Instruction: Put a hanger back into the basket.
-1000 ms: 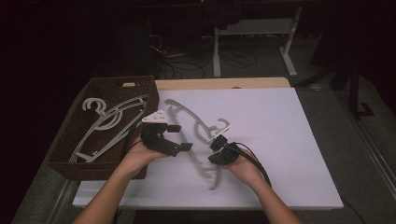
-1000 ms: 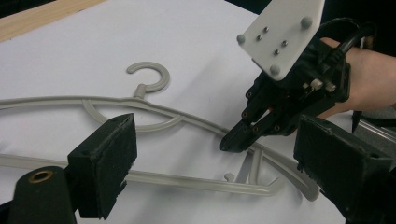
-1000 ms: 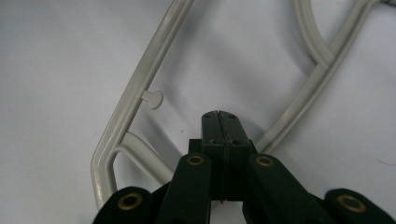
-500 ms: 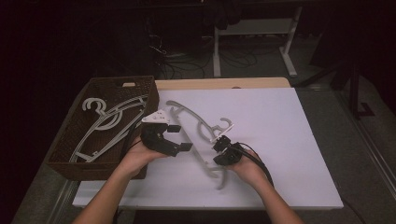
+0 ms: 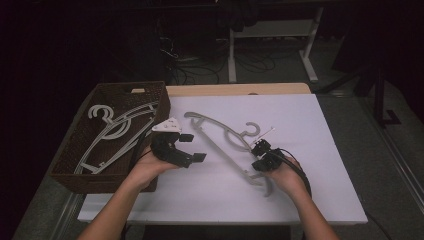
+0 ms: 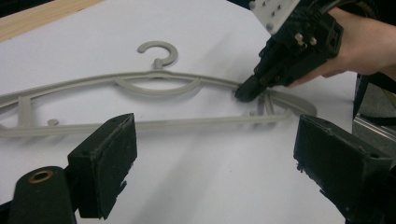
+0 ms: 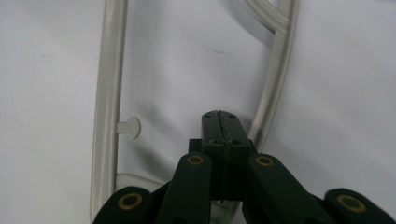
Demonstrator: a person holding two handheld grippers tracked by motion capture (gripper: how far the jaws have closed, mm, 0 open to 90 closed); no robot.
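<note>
A grey plastic hanger [image 5: 220, 134] lies flat and diagonal on the white table top [image 5: 310, 150], its hook [image 5: 250, 130] pointing right. My right gripper [image 5: 259, 153] is shut with its tip down inside the hanger's frame, against the curved upper bar [image 7: 275, 93] and beside the straight bar [image 7: 108, 93]; nothing is between its jaws. My left gripper [image 5: 194, 147] hovers wide open just left of the hanger, with nothing in it. In the left gripper view the hanger [image 6: 187, 124] runs across beyond the open jaws, and the right gripper [image 6: 246, 91] touches its far end.
A dark wicker basket [image 5: 70, 145] stands at the table's left edge, with several grey hangers [image 5: 115, 132] inside. A wooden strip [image 5: 240, 89] borders the far side. Black cable [image 5: 300, 172] trails from the right gripper. The floor beyond is dark, with a desk frame [image 5: 272, 30].
The right gripper has slid to the right, and the hanger has shifted right with it. The left gripper has stayed open in about the same place.
</note>
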